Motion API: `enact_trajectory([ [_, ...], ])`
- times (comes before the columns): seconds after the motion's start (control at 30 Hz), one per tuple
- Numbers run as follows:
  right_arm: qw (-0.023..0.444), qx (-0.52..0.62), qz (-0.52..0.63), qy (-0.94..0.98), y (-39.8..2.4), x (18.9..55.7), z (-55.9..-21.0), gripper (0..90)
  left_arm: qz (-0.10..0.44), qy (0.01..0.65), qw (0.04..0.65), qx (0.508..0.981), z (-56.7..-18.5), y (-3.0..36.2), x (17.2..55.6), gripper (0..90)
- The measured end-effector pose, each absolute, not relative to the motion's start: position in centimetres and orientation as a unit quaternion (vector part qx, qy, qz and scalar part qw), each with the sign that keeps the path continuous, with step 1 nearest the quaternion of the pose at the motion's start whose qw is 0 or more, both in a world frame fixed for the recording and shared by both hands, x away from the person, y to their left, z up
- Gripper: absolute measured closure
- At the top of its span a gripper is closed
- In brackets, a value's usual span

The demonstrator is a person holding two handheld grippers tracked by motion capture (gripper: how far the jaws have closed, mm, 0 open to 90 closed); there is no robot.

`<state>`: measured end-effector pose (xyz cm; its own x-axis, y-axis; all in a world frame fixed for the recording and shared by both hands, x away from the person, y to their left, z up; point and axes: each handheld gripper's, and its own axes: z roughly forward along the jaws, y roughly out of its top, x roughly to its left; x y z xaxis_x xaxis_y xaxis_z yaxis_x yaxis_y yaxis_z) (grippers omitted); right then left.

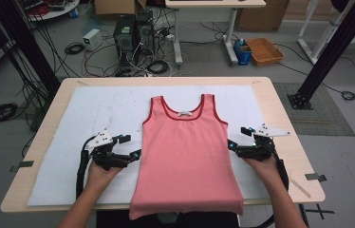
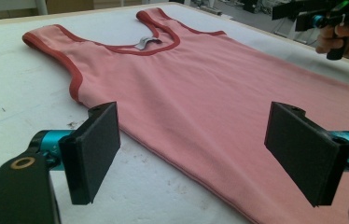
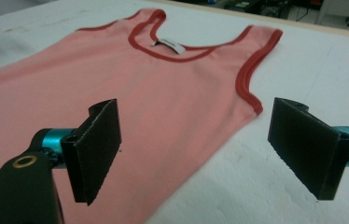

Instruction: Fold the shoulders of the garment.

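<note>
A pink tank top (image 1: pixel 185 147) with dark red trim lies flat on the white sheet, neck away from the person, its hem hanging over the table's near edge. My left gripper (image 1: pixel 135 153) is open just left of the top's left side edge; in the left gripper view its jaws straddle that edge of the tank top (image 2: pixel 219 107). My right gripper (image 1: pixel 231 144) is open at the top's right side edge, and the right gripper view has the tank top's (image 3: pixel 163 93) edge running between the jaws. Nothing is held. The right gripper (image 2: pixel 324 18) also appears far off in the left gripper view.
A white sheet (image 1: pixel 71 142) covers most of the wooden table (image 1: pixel 289 142). Beyond the table the floor holds computer towers (image 1: pixel 133 33), cables, another desk and an orange basket (image 1: pixel 263 50). Black frame posts (image 1: pixel 327 57) stand at both sides.
</note>
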<state>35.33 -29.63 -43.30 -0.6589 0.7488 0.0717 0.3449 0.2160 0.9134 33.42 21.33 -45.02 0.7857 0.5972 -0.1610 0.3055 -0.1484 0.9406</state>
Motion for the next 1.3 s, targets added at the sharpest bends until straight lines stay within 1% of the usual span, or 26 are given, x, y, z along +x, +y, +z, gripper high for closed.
enact_trajectory([
  [0.4, 0.201, 0.373, 0.499, 0.756, -29.2, 37.5, -40.2, 16.9, 0.124, 0.301, 0.579, 0.748, -45.0, 21.3, 33.4, 18.2],
  [0.77, 0.194, 0.38, 0.485, 0.764, -28.3, 41.1, -38.1, 16.9, 0.124, 0.301, 0.58, 0.747, -45.0, 21.3, 33.4, 18.2],
  [1.3, 0.188, 0.387, 0.44, 0.788, -23.2, 48.2, -35.9, 16.9, 0.123, 0.301, 0.578, 0.748, -45.0, 21.3, 33.4, 18.3],
])
